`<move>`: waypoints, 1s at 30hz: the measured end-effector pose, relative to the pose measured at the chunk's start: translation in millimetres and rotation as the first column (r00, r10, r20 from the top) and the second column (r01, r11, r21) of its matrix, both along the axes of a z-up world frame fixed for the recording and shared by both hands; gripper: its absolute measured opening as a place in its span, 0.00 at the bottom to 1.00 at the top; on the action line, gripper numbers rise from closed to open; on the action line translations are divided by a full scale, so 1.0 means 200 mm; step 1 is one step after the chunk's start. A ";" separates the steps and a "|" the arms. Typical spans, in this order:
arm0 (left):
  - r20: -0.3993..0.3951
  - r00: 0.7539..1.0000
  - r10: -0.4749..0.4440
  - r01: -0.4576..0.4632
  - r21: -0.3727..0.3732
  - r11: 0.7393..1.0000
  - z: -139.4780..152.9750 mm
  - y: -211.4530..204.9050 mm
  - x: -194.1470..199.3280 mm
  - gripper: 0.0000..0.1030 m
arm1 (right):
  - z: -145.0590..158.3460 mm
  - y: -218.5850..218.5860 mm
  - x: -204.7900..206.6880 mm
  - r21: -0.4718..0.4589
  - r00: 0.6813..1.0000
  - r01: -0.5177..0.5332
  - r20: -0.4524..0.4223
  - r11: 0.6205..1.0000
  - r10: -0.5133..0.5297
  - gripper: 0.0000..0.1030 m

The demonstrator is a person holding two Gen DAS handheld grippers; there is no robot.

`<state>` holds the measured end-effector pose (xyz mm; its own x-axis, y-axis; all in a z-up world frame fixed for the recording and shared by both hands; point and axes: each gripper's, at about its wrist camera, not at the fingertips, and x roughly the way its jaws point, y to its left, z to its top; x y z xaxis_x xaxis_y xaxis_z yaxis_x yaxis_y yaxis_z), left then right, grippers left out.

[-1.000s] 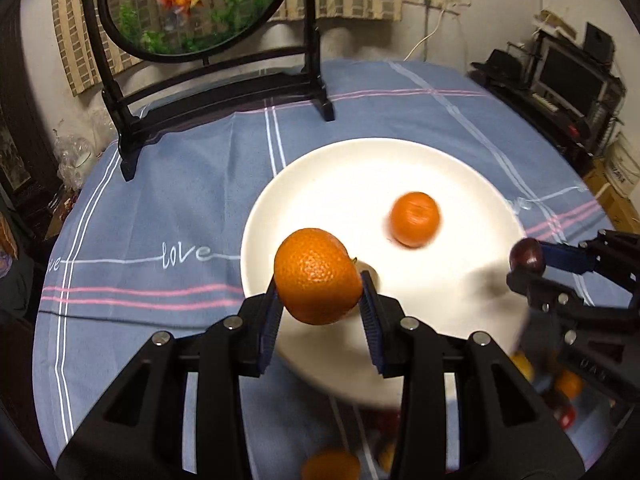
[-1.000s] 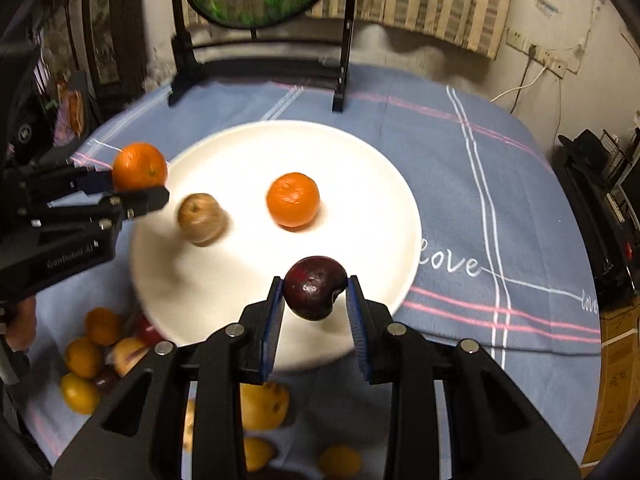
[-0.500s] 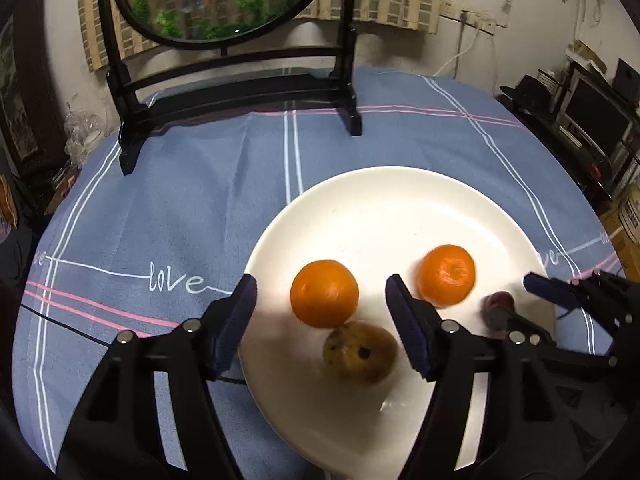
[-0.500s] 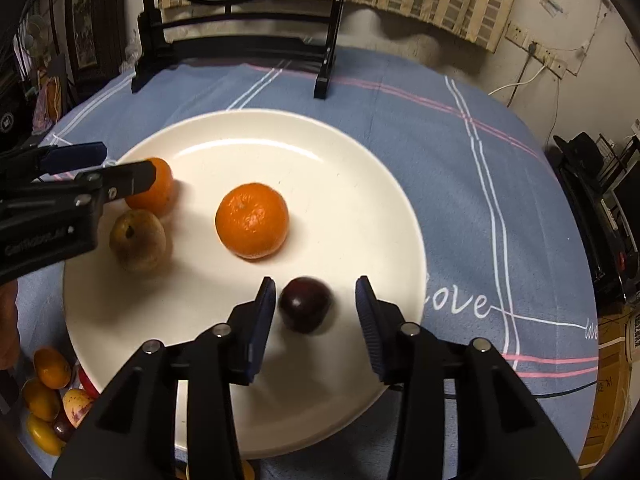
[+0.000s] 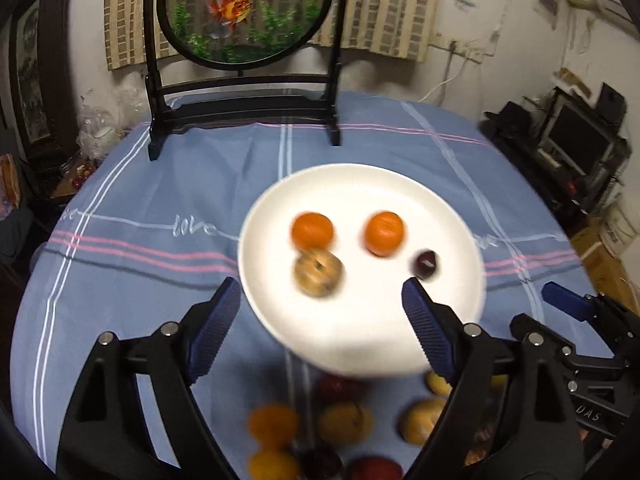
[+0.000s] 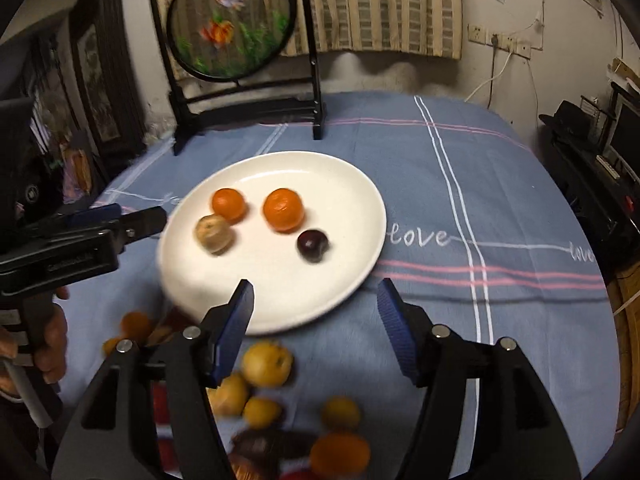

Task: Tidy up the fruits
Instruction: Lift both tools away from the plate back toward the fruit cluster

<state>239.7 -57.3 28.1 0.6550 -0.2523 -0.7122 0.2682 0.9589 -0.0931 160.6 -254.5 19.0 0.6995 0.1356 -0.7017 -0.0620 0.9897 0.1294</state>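
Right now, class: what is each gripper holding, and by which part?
Nothing is held. The left gripper and right gripper have just been opening and stand empty; the oranges and plum lie free on the white plate.

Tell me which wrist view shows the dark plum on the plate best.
The right wrist view. There the dark plum sits sharp and unobstructed on the white plate, right of the two oranges. In the left wrist view the plum is smaller and motion-blurred, just beyond a fingertip of the open left gripper.

Loose fruit pile (image 5: pixel 344 424) blurred, partly hidden behind tool arms
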 end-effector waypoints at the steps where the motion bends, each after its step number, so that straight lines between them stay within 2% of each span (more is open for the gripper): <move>1: -0.002 1.000 -0.012 0.012 0.002 1.000 0.00 0.00 -0.05 0.85 | 0.01 0.00 -0.04 -0.006 1.000 0.007 0.000 1.000 -0.007 0.63; 3: 0.010 0.999 -0.035 0.035 0.014 0.999 0.01 0.00 -0.15 0.86 | 0.00 0.00 -0.15 -0.002 1.000 0.017 0.004 1.000 -0.017 0.64; 5: 0.041 0.999 -0.031 0.030 0.019 0.999 0.01 0.02 -0.24 0.87 | -0.01 -0.01 -0.24 0.025 1.000 0.030 0.000 0.999 -0.030 0.71; 7: 0.079 0.997 -0.018 0.016 0.030 0.999 0.02 0.04 -0.35 0.91 | -0.03 -0.01 -0.33 0.043 0.999 0.042 0.001 0.998 -0.042 0.71; 10: 0.097 0.995 -0.014 0.008 0.056 0.998 -0.01 0.05 -0.47 0.92 | -0.07 0.00 -0.41 0.032 0.998 0.062 -0.024 0.998 -0.061 0.71; 18: 0.080 0.996 -0.048 0.043 0.061 0.997 -0.05 0.06 -0.60 0.92 | -0.14 0.00 -0.53 0.044 0.995 0.093 -0.050 0.995 -0.090 0.71; 23: 0.080 0.996 -0.043 0.035 0.098 0.995 -0.09 0.07 -0.66 0.92 | -0.18 -0.01 -0.58 0.030 0.993 0.103 -0.061 0.994 -0.101 0.71; 30: 0.027 0.999 -0.048 0.044 0.114 0.992 -0.18 0.12 -0.70 0.92 | -0.23 0.00 -0.62 0.059 0.993 0.087 -0.088 0.994 -0.081 0.71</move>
